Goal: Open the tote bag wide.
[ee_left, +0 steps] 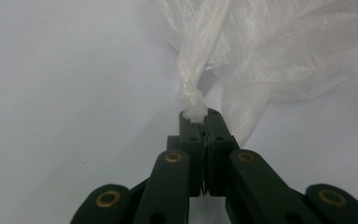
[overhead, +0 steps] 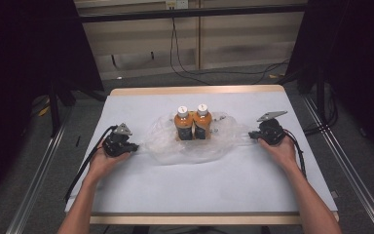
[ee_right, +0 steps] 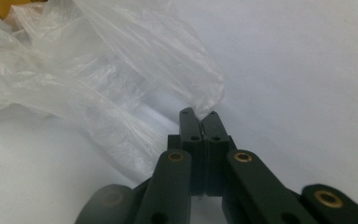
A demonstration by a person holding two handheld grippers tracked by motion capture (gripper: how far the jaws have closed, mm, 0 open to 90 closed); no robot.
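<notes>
Clear thin plastic is what the one bag point(overhead: 195, 141) is made of; it is spread flat in the middle of the white table point(overhead: 199, 190); two bottles point(overhead: 193, 123) with orange drink and white caps are stood upright side by side on it, touching, and it looks as if they are inside the bag, though that cannot be told for sure. Two grippers are counted, one in each hand; the left gripper point(overhead: 135, 146) is clamped on the bag's left end and the right gripper point(overhead: 253, 136) is clamped on its right end. In the left gripper view the plastic is seen twisted into a tight little knot right at the tips of the closed jaws of the left gripper point(ee_left: 200, 116); in the right gripper view a loose fold of plastic is seen pinched by the right gripper point(ee_right: 200, 115), and a bit of yellow label is seen at the top corner; the bottles and both forearms are seen from the high view. Wood edges are seen round the table; a grey floor, black cables and dark curtains are seen past it.
</notes>
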